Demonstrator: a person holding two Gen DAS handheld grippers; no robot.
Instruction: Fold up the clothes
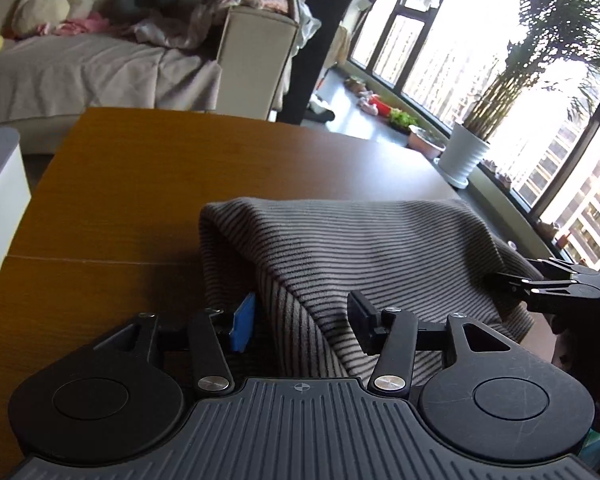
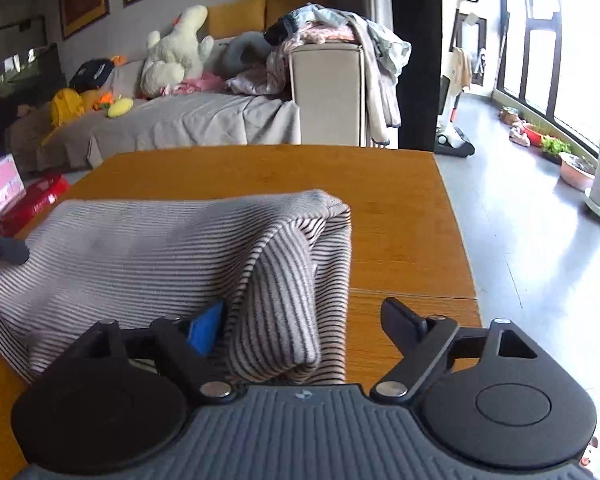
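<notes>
A grey garment with thin dark stripes (image 1: pixel 364 248) lies on the wooden table (image 1: pixel 132 184), its near edge raised into a fold. My left gripper (image 1: pixel 300 326) is open, its jaws wide apart, with the garment's left corner draped between them. My right gripper (image 2: pixel 308 328) is open too, and a rolled fold of the same garment (image 2: pixel 172 248) lies between its fingers. The right gripper's black fingers also show in the left wrist view (image 1: pixel 556 284) at the garment's right edge. The left gripper's tip shows in the right wrist view (image 2: pixel 4 250) at the garment's left edge.
A sofa (image 2: pixel 188 120) with plush toys and piled clothes stands behind the table (image 2: pixel 400 216). A white box (image 1: pixel 0 200) sits at the left. A potted plant (image 1: pixel 464 156) and windows are on the right, with grey floor (image 2: pixel 520 220) beside the table's right edge.
</notes>
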